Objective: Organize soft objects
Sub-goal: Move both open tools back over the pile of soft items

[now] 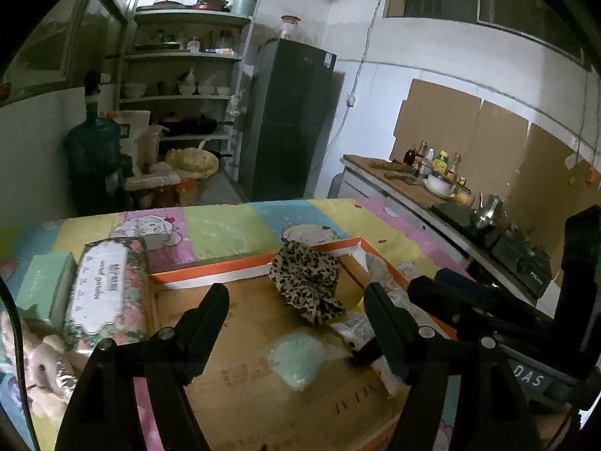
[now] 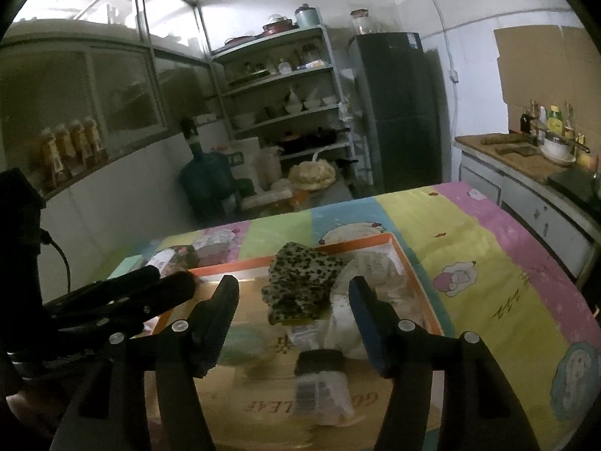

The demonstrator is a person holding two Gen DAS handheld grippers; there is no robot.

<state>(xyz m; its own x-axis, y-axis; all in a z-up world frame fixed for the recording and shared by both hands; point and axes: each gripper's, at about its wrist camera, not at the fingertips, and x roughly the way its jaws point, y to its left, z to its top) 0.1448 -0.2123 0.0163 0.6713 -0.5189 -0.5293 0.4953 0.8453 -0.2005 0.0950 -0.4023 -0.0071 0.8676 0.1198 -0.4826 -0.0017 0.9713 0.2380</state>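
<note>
Leopard-print cloth (image 2: 300,285) in orange-rimmed box (image 2: 417,282) — beyond both gaping tools (image 2: 295,323)

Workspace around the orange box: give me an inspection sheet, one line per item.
Surface: table under a patchwork cartoon cloth.
Job's things: leopard-print cloth draped in the orange-rimmed box; mint soft item and whitish fabric also inside.
Clutter: floral tissue pack, mint box and plush toy beside the box.
Grippers: left gripper and right gripper open, nothing between the jaws.
Cables: black lead at the left gripper.
Surroundings: shelves, fridge, counter with bottles.
</note>
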